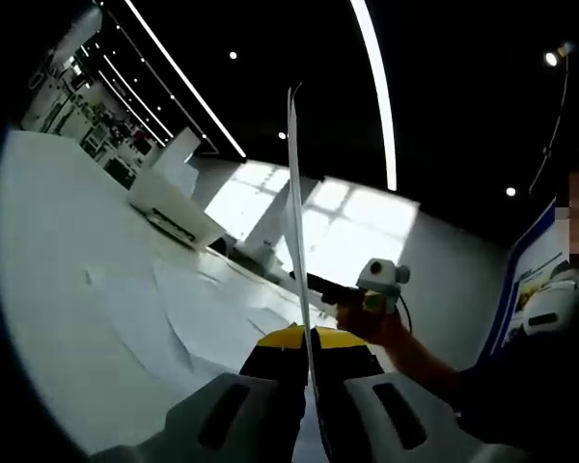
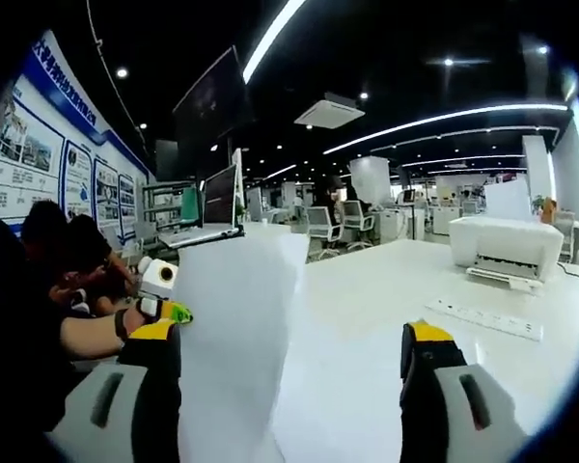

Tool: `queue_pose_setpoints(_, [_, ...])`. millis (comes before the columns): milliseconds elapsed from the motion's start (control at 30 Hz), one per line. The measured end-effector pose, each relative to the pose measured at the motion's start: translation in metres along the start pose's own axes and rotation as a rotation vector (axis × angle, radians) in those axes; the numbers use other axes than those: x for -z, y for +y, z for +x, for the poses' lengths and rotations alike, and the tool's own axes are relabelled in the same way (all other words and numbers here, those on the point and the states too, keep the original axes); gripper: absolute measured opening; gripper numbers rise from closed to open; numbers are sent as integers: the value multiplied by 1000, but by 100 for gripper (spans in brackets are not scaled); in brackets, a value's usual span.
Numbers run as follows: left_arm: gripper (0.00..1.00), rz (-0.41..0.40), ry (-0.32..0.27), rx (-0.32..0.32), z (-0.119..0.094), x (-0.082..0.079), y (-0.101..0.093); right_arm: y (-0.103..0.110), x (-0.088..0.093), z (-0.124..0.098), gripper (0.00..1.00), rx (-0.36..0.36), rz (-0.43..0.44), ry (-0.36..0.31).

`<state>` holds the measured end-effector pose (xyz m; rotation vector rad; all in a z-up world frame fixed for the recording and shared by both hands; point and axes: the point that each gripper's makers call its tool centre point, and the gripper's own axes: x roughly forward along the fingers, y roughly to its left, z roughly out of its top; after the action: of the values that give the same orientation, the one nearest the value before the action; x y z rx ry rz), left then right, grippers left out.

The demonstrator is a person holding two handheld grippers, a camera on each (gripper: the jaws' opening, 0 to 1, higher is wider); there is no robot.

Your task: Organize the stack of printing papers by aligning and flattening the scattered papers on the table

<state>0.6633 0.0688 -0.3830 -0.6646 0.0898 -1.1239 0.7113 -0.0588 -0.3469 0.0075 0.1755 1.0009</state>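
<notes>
My left gripper (image 1: 309, 374) is shut on a white sheet of paper (image 1: 296, 222), which stands edge-on and rises straight up between the jaws. More sheets (image 1: 174, 313) lie scattered and overlapping on the white table (image 1: 48, 241). A hand holds my right gripper (image 1: 370, 287) just beyond the raised sheet. In the right gripper view the same sheet (image 2: 234, 328) stands broadside, close to the left jaw. My right gripper (image 2: 289, 374) is open, its jaws wide apart and touching nothing. The left gripper (image 2: 160, 289) shows behind the sheet's left edge.
A white printer (image 2: 507, 246) stands on the table at the right, with a white power strip (image 2: 487, 318) in front of it. The printer (image 1: 174, 204) also sits beyond the scattered sheets. A laptop (image 2: 207, 217) is at the far end. People sit at the left (image 2: 68, 260).
</notes>
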Motion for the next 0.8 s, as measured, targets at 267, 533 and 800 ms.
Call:
queue_pose_setpoints(267, [6,0,1,-1,0,1,0,2,-2,-14,90,-1,26,-29])
queue_pose_setpoints(533, [6,-1,0,-1,0,0,0,7,2,-28,90,11,22,-37])
queue_pose_setpoints(800, [6,-3,1,-1,-1,0,1,6,7,-41,90,38,35,-53])
